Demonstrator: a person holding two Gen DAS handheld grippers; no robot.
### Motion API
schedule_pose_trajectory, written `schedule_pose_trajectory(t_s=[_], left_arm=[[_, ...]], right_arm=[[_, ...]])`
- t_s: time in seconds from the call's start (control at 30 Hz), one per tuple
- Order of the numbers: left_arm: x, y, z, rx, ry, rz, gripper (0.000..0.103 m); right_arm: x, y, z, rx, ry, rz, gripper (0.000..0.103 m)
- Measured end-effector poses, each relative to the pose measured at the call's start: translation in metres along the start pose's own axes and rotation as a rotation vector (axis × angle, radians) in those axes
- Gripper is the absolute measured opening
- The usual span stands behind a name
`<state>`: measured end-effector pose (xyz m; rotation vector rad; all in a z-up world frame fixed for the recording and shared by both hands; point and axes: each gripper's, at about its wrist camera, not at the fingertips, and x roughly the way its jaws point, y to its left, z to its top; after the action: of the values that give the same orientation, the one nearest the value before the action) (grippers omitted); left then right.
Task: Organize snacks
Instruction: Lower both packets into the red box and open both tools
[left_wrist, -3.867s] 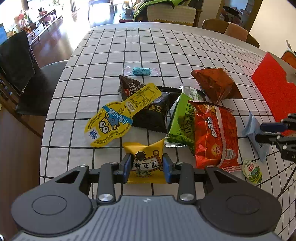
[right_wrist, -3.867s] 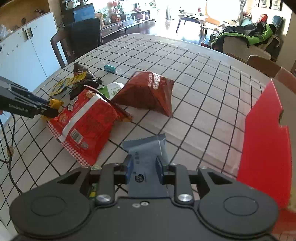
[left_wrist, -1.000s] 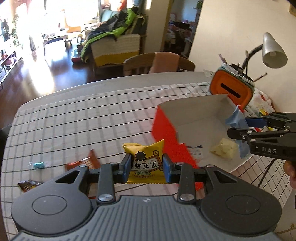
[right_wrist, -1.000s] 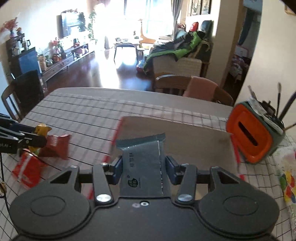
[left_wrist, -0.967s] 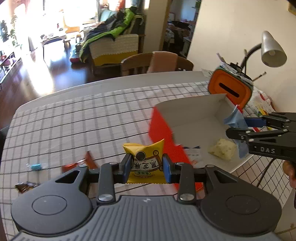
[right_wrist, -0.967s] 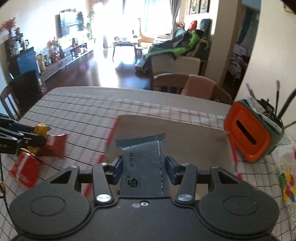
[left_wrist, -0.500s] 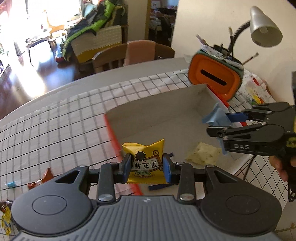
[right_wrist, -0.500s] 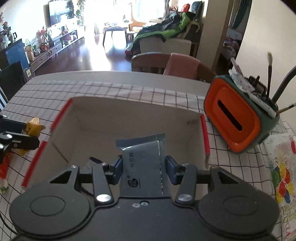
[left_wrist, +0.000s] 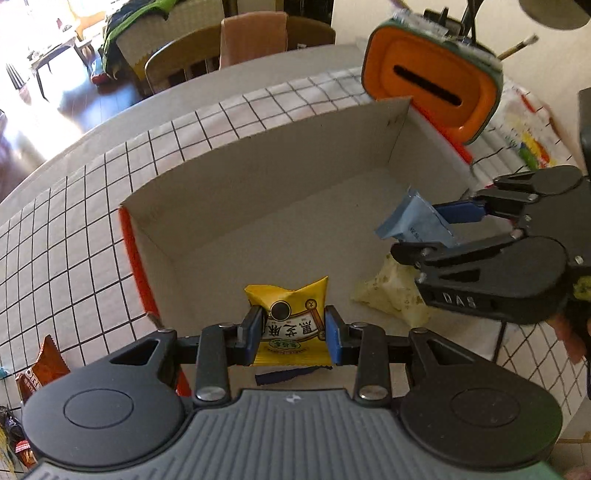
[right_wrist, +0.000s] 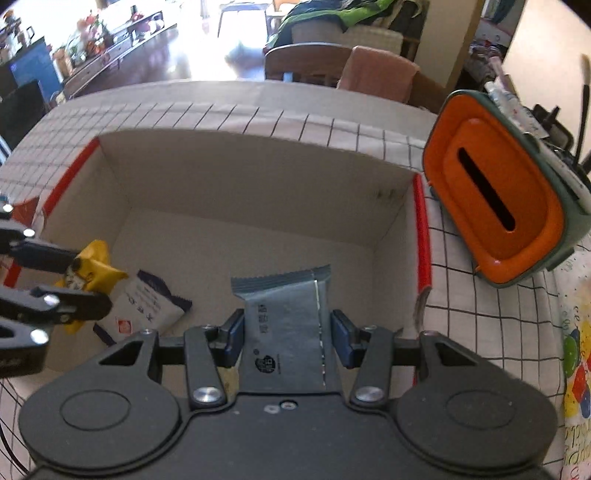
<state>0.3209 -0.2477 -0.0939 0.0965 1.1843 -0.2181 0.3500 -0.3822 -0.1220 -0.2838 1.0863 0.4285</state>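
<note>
My left gripper (left_wrist: 291, 334) is shut on a small yellow snack packet (left_wrist: 287, 321) and hangs over the near left part of the open cardboard box (left_wrist: 258, 177). In the right wrist view that yellow packet (right_wrist: 92, 271) shows at the left, between the left gripper's black fingers. My right gripper (right_wrist: 287, 338) is shut on a grey-blue packet (right_wrist: 286, 332) above the box's floor (right_wrist: 258, 243). The same grey-blue packet (left_wrist: 415, 223) appears at the right of the left wrist view. A pale yellow packet (left_wrist: 388, 295) and a white packet with purple edges (right_wrist: 146, 304) lie inside the box.
The box has red outer walls (right_wrist: 421, 236) and stands on a black-and-white checked tablecloth (left_wrist: 74, 221). An orange and green holder (right_wrist: 498, 199) with brushes stands right of the box. Loose snacks (left_wrist: 40, 369) lie on the cloth at the left. Chairs (right_wrist: 332, 70) stand beyond the table.
Both grippers have come forward and down over the box, each still holding its packet. The box now fills both views and its floor is seen from above.
</note>
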Motion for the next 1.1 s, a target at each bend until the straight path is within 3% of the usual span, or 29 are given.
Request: schedule_pose_trajectory(t_s=[0.27, 0.63, 1.1], left_arm=[[0.011, -0.01, 0.004, 0.043, 0.041, 0.046, 0.035], [-0.011, -0.002, -0.006, 0.014, -0.052, 0.011, 0.04], [-0.064, 0.023, -0.034, -0.037, -0.203, -0.03, 0.056]], right_arm=[[0.006, -0.001, -0.002, 0.003, 0.015, 0.031, 0.048], [-0.015, -0.002, -0.006, 0.034, -0.036, 0.056, 0.049], [-0.074, 0.024, -0.013, 0.065, -0.163, 0.086, 0.079]])
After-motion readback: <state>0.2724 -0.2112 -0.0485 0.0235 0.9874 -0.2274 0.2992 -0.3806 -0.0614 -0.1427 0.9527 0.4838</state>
